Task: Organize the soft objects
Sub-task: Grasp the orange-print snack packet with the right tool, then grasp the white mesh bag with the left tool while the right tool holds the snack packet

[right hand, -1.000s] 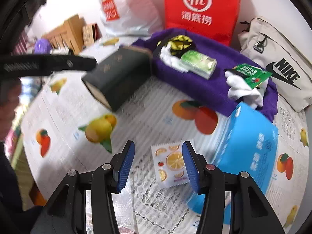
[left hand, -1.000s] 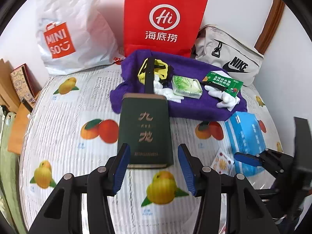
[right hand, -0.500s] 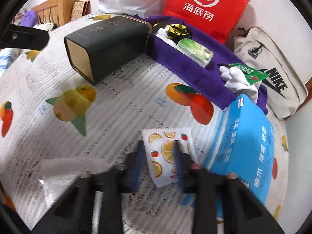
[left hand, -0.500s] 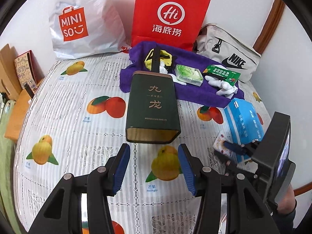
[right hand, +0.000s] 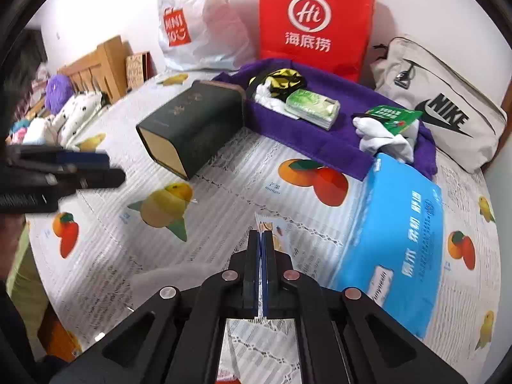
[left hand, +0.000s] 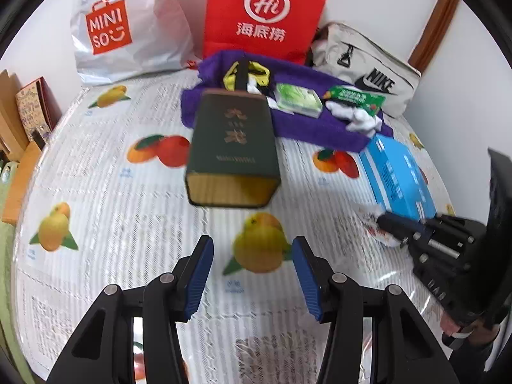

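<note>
We see a bed or table covered by a white fruit-print cloth (right hand: 224, 176), and at its far end a red paper bag (right hand: 313, 22) stands between a white Miniso bag (left hand: 124, 28) and a pale Nike pouch (right hand: 448, 108). In front of the red bag lies a purple towel (right hand: 320, 140) carrying a yellow-and-black bundle (right hand: 281, 80), a green tissue pack (right hand: 313, 108), a green packet (right hand: 393, 118) and white socks (right hand: 384, 140). A dark green box (left hand: 233, 147) lies on its side with one end against the towel's near edge, its open end toward us. A blue tissue pack (right hand: 400, 249) rests on the cloth just beside the towel's corner. Our left gripper (left hand: 252, 268) hovers over the cloth with its blue pads apart and nothing between them. Our right gripper (right hand: 260, 240) has its pads pressed together on the edge of a small fruit-print sachet (right hand: 272, 224), which sits close beside the blue tissue pack; we cannot tell whether it is lifted off the cloth.
</note>
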Action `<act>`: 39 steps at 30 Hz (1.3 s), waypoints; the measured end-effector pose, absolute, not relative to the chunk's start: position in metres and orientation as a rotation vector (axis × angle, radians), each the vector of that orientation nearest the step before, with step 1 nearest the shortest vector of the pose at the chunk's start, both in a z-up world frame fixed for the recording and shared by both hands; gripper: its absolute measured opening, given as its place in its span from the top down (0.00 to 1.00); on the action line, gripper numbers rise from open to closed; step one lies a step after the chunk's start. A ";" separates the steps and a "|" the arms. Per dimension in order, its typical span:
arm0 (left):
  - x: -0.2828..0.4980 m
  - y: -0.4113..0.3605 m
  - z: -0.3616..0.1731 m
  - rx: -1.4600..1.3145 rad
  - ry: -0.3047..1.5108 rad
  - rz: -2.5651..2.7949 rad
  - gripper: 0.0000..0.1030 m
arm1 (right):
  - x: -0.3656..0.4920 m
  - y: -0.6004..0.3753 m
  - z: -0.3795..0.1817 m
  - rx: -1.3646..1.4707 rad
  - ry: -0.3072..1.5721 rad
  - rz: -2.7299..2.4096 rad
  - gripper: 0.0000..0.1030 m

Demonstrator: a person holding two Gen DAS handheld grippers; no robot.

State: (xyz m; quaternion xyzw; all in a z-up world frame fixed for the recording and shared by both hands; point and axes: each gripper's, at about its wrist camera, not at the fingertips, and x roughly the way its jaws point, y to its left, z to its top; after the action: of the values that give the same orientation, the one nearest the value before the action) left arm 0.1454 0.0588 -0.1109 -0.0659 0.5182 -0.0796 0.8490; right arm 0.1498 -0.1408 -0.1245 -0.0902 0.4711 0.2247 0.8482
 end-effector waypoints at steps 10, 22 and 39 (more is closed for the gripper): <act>0.119 0.023 -0.136 -0.114 1.132 -0.261 0.38 | 0.130 -0.168 -0.103 -0.099 0.936 0.460 1.00; 0.096 -0.031 -0.161 -0.063 1.147 -0.458 0.12 | 0.106 -0.208 -0.082 -0.051 0.869 0.400 0.99; 0.083 -0.067 -0.170 0.211 1.091 -0.384 0.17 | 0.095 -0.256 -0.080 0.001 0.854 0.308 0.99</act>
State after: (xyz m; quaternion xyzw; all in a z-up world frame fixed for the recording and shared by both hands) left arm 0.0830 -0.0669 -0.1700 0.0993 0.5147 -0.1810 0.8321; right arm 0.0950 -0.2565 -0.0805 0.0005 0.4123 0.1486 0.8988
